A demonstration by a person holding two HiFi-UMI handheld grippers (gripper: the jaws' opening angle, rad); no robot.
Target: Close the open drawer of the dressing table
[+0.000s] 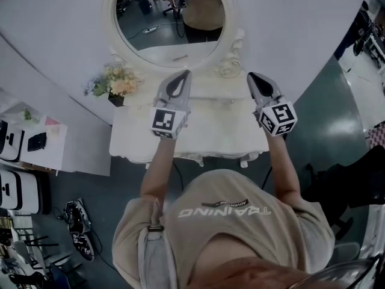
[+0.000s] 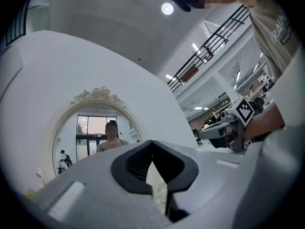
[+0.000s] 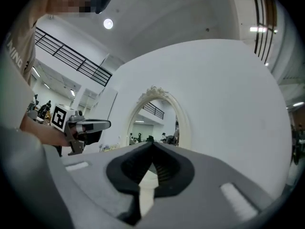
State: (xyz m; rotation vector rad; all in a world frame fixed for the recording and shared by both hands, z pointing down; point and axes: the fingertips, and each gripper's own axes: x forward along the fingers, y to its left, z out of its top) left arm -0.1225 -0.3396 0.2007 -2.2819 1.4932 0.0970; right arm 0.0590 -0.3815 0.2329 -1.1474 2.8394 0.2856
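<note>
Left gripper (image 1: 184, 74), right gripper (image 1: 252, 76) over dressing table (image 1: 204, 134) top, facing mirror (image 1: 171, 17); both jaws together, gripping nothing. Drawer below near edge, open or shut unclear. Flowers (image 1: 118, 80) in pot (image 1: 115, 100), left corner.

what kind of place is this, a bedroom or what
Likely a big hall staged as a room, not a home: the white dressing table with its oval mirror backs onto a freestanding curved wall, and balcony railings run high overhead.
</note>
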